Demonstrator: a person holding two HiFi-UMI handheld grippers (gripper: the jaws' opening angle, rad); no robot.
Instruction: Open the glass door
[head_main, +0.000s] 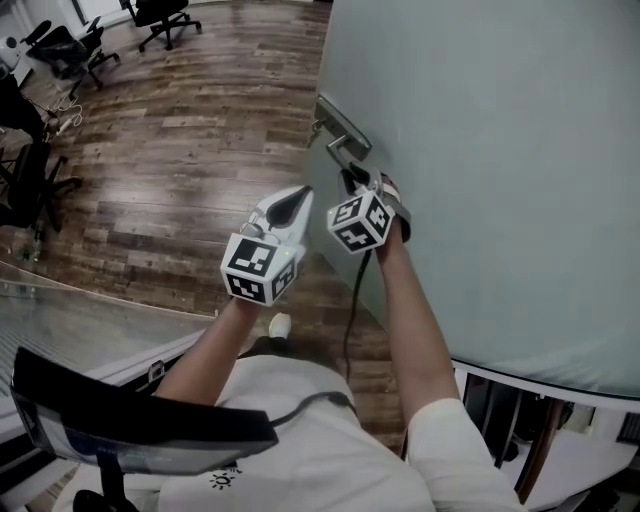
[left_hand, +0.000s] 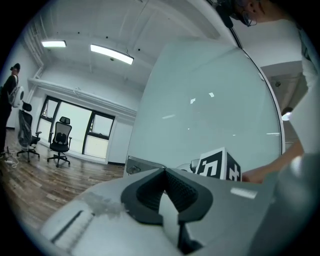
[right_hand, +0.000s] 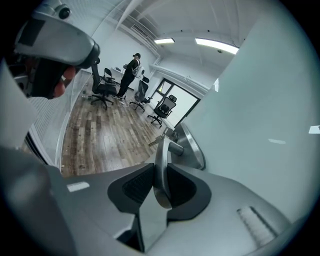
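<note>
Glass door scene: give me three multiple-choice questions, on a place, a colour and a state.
1. The door handle is: A between the right gripper's jaws; B on a desk; C on the ceiling.
2. The floor is: A white tile; B brown wood planks; C green carpet.
3. The left gripper is: A wide open; B clamped on a cup; C shut, empty.
Answers: A, its jaws press the handle in the right gripper view; B, the head view shows brown boards; C, its jaws meet with nothing between.
</note>
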